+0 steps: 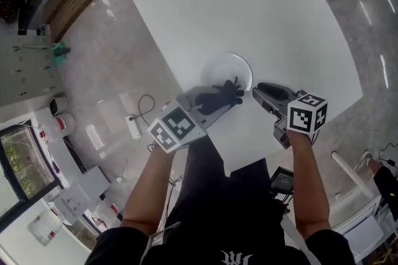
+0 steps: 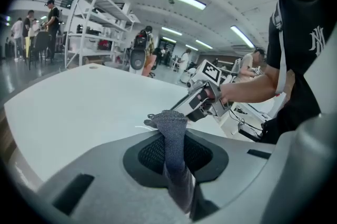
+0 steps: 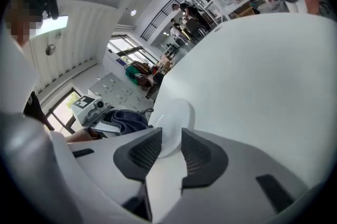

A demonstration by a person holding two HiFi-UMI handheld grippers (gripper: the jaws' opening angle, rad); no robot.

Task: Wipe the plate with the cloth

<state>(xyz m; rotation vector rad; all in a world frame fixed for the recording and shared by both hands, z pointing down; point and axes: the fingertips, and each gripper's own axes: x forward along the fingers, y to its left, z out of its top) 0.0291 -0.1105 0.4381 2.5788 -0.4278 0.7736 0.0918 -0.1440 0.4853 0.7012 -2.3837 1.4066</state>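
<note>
A white plate (image 1: 227, 69) lies flat on the white table (image 1: 249, 2), just ahead of both grippers. My left gripper (image 1: 210, 102) is shut on a dark grey cloth (image 1: 225, 94), which hangs over the plate's near edge. In the left gripper view the cloth (image 2: 171, 131) stands pinched between the jaws. My right gripper (image 1: 259, 91) sits at the plate's right side and is open. In the right gripper view the plate (image 3: 175, 119) shows in the gap between the jaws, its near rim between the pads, which do not press on it.
The table's near edge runs close under both forearms. A white power strip (image 1: 133, 127) with a cable lies on the floor to the left. Metal shelves (image 2: 100, 23) and several people stand beyond the table's far side.
</note>
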